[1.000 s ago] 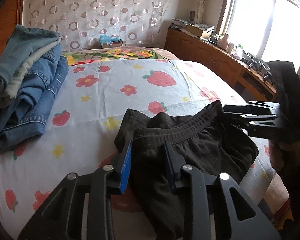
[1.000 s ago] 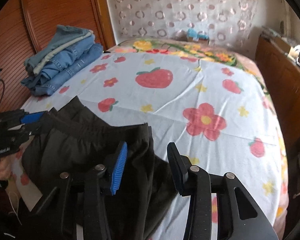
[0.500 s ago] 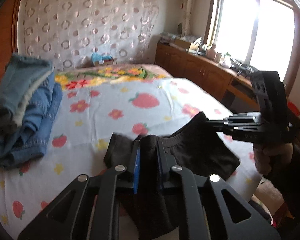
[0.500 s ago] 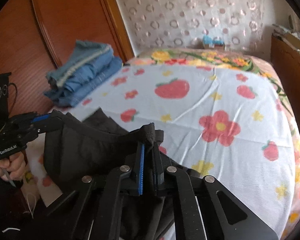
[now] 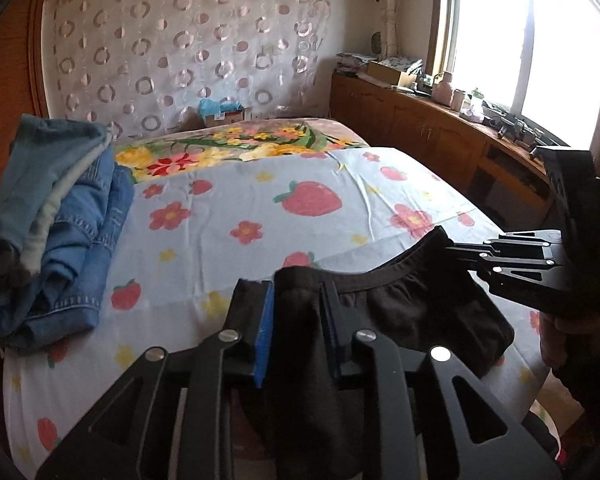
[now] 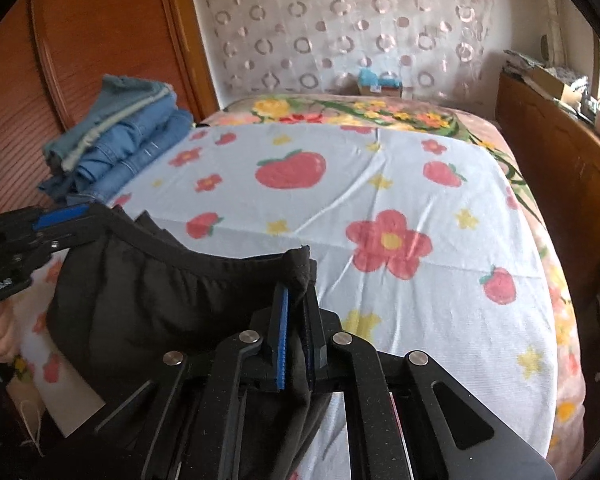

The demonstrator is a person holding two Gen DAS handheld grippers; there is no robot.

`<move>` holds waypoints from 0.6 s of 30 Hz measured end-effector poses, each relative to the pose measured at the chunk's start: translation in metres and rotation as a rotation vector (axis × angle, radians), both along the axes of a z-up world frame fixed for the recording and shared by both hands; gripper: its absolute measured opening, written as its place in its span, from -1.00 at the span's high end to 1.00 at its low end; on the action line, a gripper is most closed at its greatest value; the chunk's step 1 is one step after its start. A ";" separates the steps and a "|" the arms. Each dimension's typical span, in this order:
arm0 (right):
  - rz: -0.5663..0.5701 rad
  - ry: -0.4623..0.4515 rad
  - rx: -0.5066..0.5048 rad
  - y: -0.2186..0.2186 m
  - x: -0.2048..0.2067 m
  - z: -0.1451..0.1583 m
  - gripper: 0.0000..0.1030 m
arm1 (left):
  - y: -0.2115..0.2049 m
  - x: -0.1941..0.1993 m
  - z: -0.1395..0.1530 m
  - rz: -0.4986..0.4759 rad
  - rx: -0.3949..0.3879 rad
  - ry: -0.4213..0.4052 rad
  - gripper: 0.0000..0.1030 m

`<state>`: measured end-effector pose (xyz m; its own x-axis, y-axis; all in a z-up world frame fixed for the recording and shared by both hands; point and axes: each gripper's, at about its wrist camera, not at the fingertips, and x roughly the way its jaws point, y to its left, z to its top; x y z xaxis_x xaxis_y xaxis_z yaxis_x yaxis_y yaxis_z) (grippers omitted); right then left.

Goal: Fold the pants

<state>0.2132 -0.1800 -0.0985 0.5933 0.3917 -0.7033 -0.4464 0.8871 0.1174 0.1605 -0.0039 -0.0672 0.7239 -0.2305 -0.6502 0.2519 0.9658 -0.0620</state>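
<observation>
Black claw (image 6: 294,320), blue pad, silver screws

Close wrist views across bed (image 5: 228,208)

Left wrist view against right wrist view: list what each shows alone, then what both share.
Left wrist only: the bright window and the right gripper pinching the waistband.

Right wrist only: the reddish wooden panel and the left gripper, its jaws opening with waistband cloth between them.

Both: the black elastic-waist pants held over the strawberry-print bedsheet, and the stack of folded blue jeans.
</observation>
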 end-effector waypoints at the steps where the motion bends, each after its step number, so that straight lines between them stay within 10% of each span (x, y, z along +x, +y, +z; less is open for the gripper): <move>1: -0.005 0.003 0.000 -0.001 -0.001 -0.001 0.84 | 0.001 -0.002 0.001 0.000 0.005 -0.004 0.50; 18: 0.023 0.001 -0.025 -0.026 -0.075 0.004 0.46 | 0.003 -0.053 -0.005 -0.017 -0.010 0.033 0.37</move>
